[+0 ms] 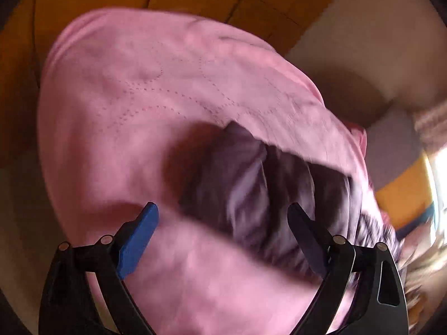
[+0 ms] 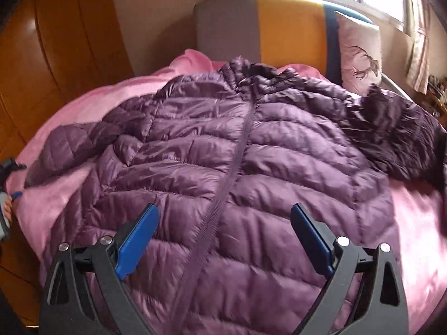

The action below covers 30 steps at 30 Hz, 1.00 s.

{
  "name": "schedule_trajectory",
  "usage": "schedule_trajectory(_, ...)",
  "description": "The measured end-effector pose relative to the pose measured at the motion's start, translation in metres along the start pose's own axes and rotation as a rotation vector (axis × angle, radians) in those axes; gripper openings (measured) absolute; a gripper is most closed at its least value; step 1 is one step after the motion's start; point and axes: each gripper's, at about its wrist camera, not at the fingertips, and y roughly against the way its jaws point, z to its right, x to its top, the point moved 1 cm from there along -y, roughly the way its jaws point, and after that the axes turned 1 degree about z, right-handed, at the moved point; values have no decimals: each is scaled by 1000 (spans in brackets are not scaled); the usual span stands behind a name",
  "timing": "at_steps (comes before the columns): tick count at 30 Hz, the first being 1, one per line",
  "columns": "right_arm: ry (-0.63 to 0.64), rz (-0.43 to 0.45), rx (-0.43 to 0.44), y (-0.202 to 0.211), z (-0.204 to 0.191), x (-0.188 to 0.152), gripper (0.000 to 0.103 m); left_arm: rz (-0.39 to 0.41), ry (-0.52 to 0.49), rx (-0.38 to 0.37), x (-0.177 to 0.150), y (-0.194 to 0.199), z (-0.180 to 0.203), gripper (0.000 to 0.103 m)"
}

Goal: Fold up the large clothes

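Jacket: the purple puffer jacket point(image 2: 223, 153) lies front up, zipped, on the pink blanket point(image 2: 69, 195), filling the middle of the right wrist view.
Sleeves: one sleeve point(image 2: 75, 145) spreads to the middle left, the other point(image 2: 391, 134) to the upper right.
Right gripper point(image 2: 223, 240): we see its jaws wide apart and empty, above the lower front.
Left gripper point(image 1: 223, 240): also wide apart and empty, over a blurred sleeve end point(image 1: 265, 189).
Advice: we think each sleeve should be pinched near its cuff and folded flat across the chest.
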Motion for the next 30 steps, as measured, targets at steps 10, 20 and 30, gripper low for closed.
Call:
schedule_trajectory(10, -25, -37, -16, -45, 8, -19, 97, 127, -117, 96, 20, 5, 5, 1)
schedule_trajectory(20, -14, -34, -20, -50, 11, -23, 101, 91, -130, 313, -10, 15, -24, 1)
schedule_trajectory(30, -45, -41, 26, -39, 18, -22, 101, 226, -360, 38, -69, 73, 97, 85)
